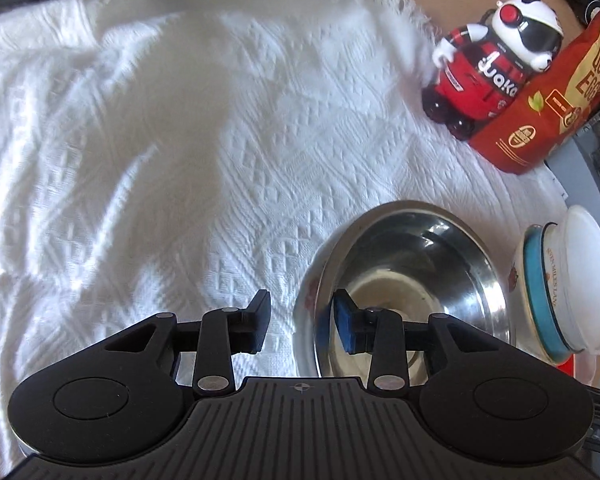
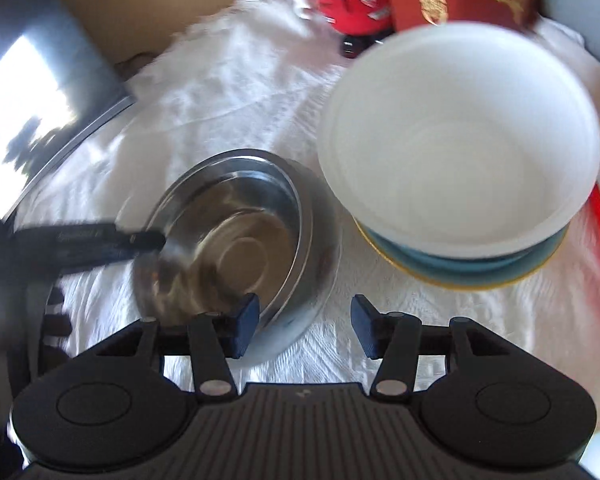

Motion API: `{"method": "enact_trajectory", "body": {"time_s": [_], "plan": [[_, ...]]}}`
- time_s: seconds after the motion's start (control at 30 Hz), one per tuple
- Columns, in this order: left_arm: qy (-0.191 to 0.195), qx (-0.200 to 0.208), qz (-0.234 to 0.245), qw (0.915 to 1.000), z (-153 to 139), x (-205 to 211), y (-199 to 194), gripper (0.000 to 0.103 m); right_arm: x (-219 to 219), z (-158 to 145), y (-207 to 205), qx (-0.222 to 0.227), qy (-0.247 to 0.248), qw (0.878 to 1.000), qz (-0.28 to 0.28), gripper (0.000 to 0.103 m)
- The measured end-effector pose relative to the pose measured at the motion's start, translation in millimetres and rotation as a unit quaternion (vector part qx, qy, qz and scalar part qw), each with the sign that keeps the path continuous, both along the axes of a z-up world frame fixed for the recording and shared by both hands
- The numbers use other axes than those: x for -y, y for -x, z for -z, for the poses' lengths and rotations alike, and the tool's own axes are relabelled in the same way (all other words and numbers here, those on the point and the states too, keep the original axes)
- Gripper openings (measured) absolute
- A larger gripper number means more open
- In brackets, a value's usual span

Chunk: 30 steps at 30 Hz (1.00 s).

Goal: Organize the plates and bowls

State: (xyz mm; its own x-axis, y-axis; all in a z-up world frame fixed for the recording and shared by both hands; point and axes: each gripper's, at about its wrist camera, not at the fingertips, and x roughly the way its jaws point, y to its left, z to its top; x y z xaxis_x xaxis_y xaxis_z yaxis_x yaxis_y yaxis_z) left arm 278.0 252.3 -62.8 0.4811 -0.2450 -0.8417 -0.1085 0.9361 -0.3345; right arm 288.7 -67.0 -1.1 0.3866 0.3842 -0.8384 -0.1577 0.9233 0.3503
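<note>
Steel bowl [image 1: 416, 276] rim between left gripper [image 1: 300, 326] open jaws.

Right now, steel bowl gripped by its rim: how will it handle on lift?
The steel bowl looks thin-walled, so probably light and stiff. Its polished rim seems slippery for the left gripper straddling it. Held one-sided, it would likely tilt.

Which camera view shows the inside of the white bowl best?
The right wrist view: the white bowl faces the camera, its interior open. The left wrist view shows it only side-on at the right edge.
</note>
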Motion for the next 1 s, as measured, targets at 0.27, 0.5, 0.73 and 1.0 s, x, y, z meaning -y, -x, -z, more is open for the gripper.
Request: {"method": "enact_trajectory", "body": {"time_s": [0.27,0.5,0.73,1.0], "plan": [[0.057,-0.018,0.009,0.9982,24.3,-1.1,-13.8,0.029,-31.4,34.2,-12.5,-0.002,0.018,0.999,0.026,0.051],[0.055,-0.015,0.005,0.9984,17.0,-13.3,-25.6,0.033,-38.4,44.9,-10.5,0.009,0.017,1.000,0.024,0.050],[0.041,-0.015,0.005,0.9990,17.7,-21.6,-37.6,0.034,-57.7,45.7,-19.6,0.008,0.007,1.000,0.016,0.050],[0.065,-0.008,-0.009,0.9978,17.3,-27.2,-38.4,0.036,-62.5,47.5,-23.2,0.007,0.030,1.000,0.001,0.050]]}}
